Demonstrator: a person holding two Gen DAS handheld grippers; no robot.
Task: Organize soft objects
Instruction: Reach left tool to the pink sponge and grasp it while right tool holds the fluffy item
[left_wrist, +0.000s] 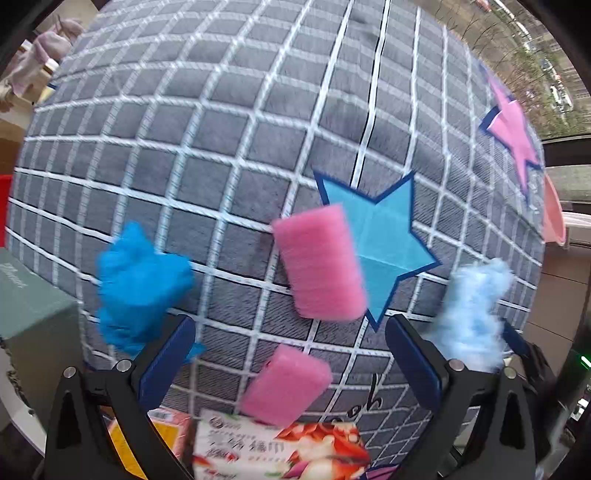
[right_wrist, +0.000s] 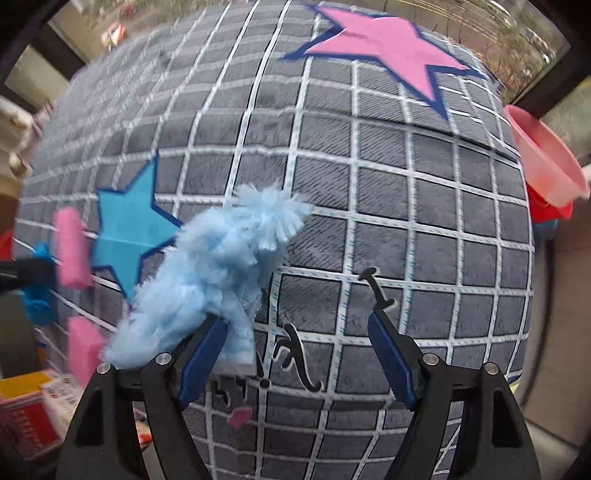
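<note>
Left view: the left gripper (left_wrist: 288, 354) gapes, released, over a pink sponge (left_wrist: 286, 386) on the blanket (left_wrist: 221, 155); it looks light and squashy, best pinched across its middle. Right view: the right gripper (right_wrist: 297, 356) is released too, with pale fluff (right_wrist: 218, 273) draped against its left finger.

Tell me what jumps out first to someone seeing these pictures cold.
The gray grid-patterned cloth fills both views, with a turquoise star and a pink star sewn on. Two pink foam blocks lie by the turquoise star, a bright blue wad to their left, and a pale blue fluffy piece beside the right gripper.
</note>
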